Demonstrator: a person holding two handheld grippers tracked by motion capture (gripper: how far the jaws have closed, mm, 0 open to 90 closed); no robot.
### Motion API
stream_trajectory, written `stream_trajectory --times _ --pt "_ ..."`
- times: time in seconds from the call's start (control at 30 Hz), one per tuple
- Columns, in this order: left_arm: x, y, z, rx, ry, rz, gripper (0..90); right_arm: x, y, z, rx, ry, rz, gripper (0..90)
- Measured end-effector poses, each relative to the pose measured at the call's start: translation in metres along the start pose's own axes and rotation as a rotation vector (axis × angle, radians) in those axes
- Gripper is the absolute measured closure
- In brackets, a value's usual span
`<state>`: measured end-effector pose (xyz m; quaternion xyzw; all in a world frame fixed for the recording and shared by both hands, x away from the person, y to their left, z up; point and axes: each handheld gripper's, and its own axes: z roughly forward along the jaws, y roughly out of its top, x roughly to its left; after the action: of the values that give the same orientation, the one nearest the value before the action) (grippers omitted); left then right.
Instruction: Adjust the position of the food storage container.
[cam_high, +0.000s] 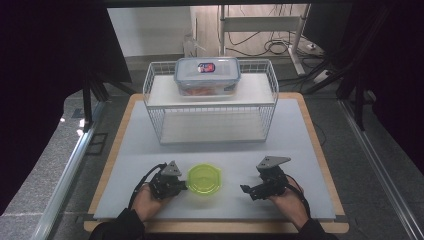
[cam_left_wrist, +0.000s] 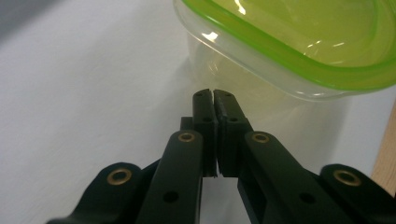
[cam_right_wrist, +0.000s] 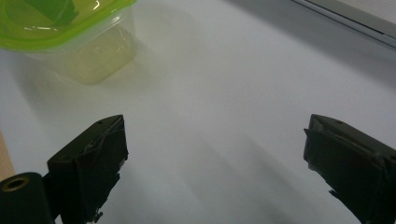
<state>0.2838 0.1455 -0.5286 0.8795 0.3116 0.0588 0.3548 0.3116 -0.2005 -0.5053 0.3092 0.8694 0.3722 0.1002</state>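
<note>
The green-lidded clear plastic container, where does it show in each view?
High view: green-lidded clear plastic container at lower centre, between both grippers.
Left gripper view: top right, beyond the shut jaws.
Right gripper view: top left corner.
Shared landmark: white table mat.

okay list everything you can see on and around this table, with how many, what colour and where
Round clear plastic container with lime-green lid: one, near edge of the mat, between the two claws.
Rectangular clear plastic box with blue-grey clip lid: one, orange contents, on the rack's top shelf.
White wire rack: one, far middle of the mat.
Pale grey mat: one, covering the table.
Light wooden table: one, edges showing around the mat.
Left claw: black, shut, empty, beside the green-lidded container.
Right claw: black, open, empty, right of that container.
Hands: two, at the near edge.
</note>
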Motion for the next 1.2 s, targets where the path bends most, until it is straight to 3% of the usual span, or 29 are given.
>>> stream_trajectory --times 0.27,0.4,0.57,0.77,0.87,1.0,1.2 --pt "-0.018 0.010 0.010 0.007 -0.032 0.052 87.1 -0.002 -0.004 -0.004 0.004 -0.004 0.016 6.4" --pt "-0.022 0.010 0.013 0.011 -0.034 0.054 85.1 -0.004 -0.006 -0.007 0.003 -0.008 0.025 6.4" --pt "-0.017 0.007 0.006 -0.013 -0.014 0.040 79.9 -0.005 -0.006 -0.007 0.002 -0.006 0.028 6.4" --pt "-0.015 0.001 -0.005 -0.029 0.045 0.049 67.5 -0.004 -0.006 -0.008 0.000 -0.006 0.026 6.4" --pt "-0.013 -0.003 -0.013 -0.047 0.069 0.031 59.4 -0.005 -0.006 -0.008 -0.006 -0.004 0.028 6.3" --pt "-0.011 -0.007 -0.025 -0.086 0.089 0.011 50.2 -0.004 -0.006 -0.008 -0.012 -0.001 0.031 6.2" --pt "-0.015 -0.014 -0.037 -0.139 0.128 0.026 32.4 -0.004 -0.005 -0.010 -0.022 -0.007 0.029 6.2"
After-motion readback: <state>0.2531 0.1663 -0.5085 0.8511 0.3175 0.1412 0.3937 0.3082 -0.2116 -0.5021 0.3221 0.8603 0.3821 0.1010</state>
